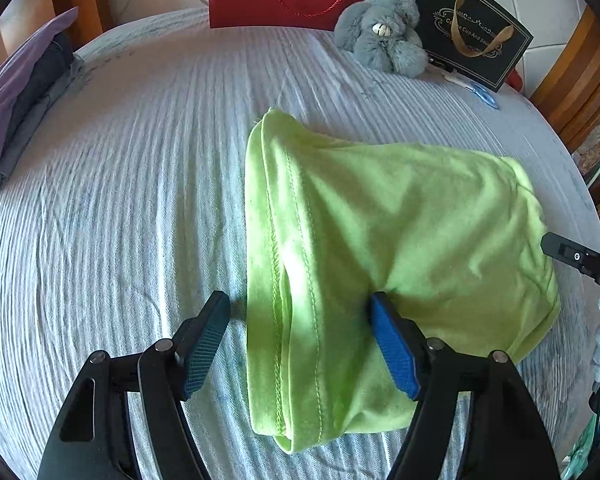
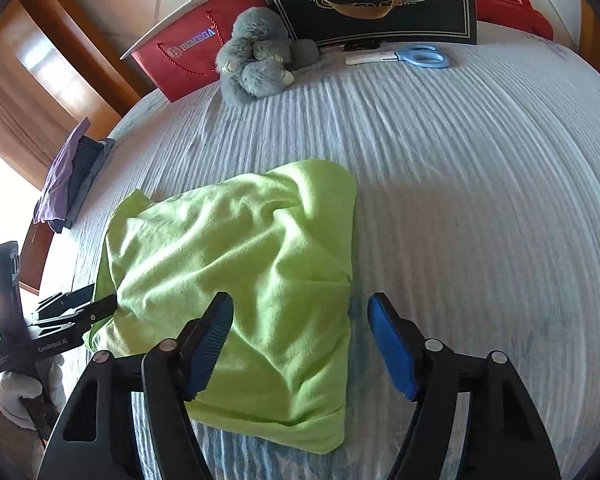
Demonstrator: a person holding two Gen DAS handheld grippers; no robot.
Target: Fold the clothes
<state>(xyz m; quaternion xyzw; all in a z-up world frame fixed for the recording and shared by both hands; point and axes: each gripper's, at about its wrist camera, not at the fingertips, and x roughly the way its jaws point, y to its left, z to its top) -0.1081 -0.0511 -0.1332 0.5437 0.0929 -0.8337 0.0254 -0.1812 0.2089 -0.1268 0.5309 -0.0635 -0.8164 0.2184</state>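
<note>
One lime-green garment point(image 2: 236, 280), folded, lies mid-bed on the striped bedspread point(image 1: 120, 168). Your left gripper point(image 1: 300, 344) and right gripper point(image 2: 300, 344) both gape, fingers released, straddling its opposite edges. Two gift bags behind, one plush toy point(image 1: 380, 32).

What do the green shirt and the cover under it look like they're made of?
Green shirt: soft matte knit, probably cotton jersey; it drapes in loose wrinkles and shows a double-stitched hem. Bed cover: pale blue-grey woven fabric with a crinkled, ribbed texture, perhaps seersucker-like; fine raised ridges run across it.
</note>
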